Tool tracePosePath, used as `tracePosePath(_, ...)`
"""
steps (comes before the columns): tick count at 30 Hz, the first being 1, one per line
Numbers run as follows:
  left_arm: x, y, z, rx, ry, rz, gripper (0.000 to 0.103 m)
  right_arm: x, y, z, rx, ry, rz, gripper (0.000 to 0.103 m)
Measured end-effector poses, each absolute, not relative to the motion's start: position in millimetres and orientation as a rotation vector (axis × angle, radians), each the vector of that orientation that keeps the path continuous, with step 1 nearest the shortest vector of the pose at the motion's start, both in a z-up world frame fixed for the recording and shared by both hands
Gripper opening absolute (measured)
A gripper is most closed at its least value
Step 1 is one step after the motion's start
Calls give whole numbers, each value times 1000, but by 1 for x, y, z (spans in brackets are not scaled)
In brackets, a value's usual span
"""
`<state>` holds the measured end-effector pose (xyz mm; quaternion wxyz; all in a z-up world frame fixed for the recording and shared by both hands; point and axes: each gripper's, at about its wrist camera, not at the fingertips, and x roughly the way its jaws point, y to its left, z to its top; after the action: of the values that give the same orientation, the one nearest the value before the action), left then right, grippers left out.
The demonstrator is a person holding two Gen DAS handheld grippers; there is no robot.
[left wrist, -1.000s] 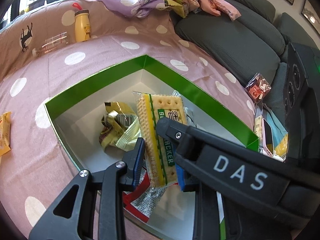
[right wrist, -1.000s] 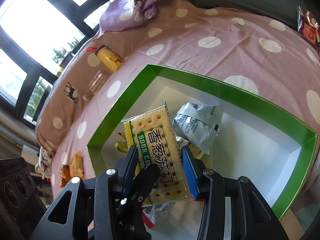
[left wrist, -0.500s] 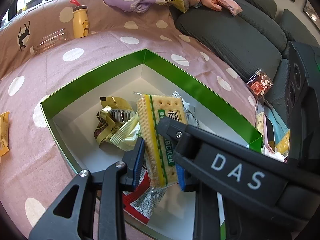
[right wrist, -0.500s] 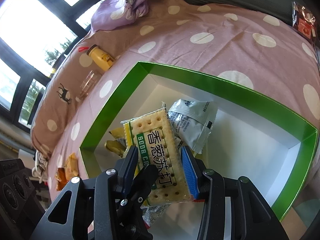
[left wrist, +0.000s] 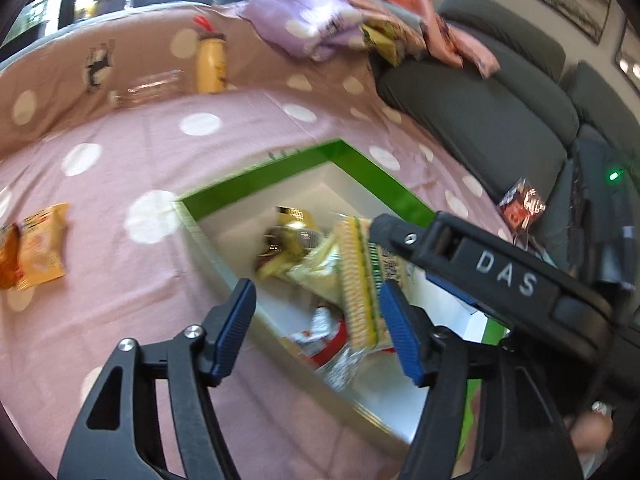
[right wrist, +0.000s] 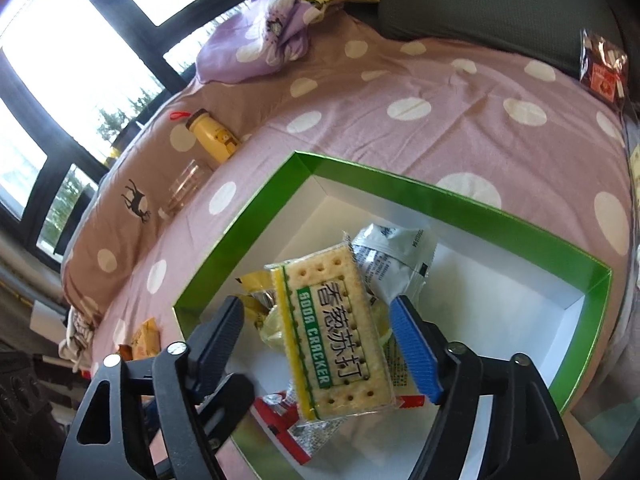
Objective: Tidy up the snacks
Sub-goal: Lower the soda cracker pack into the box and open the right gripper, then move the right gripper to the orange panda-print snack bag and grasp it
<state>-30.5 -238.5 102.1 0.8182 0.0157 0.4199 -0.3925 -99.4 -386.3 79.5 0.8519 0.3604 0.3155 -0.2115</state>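
Where the glossy green-rimmed box (right wrist: 460, 200) sat on the polka-dot bedsheet (right wrist: 440, 92), a flat rectangular cracker pack (right wrist: 340, 332) in clear film lay atop crinkled foil wrappers (right wrist: 392, 256) — its long axis running from near-right to far-left. Both grippers — left gripper (left wrist: 316, 332), right gripper (right wrist: 320, 344) — were spread wide, holding nothing. A yellow bottle (right wrist: 212, 140) lay beyond.
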Motion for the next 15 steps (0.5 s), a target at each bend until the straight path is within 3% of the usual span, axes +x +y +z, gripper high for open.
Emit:
tracePosePath(4, -31, -187, 118, -25, 857, -744, 89, -96, -370, 93, 708, 634, -407, 80)
tracePosePath(6, -32, -162, 124, -48, 832, -684, 94, -94, -360, 98, 678, 622, -385, 80)
tracePosePath(15, -20, -18, 118, -255, 746, -295, 102, -63, -298, 113, 507, 659, -239, 80)
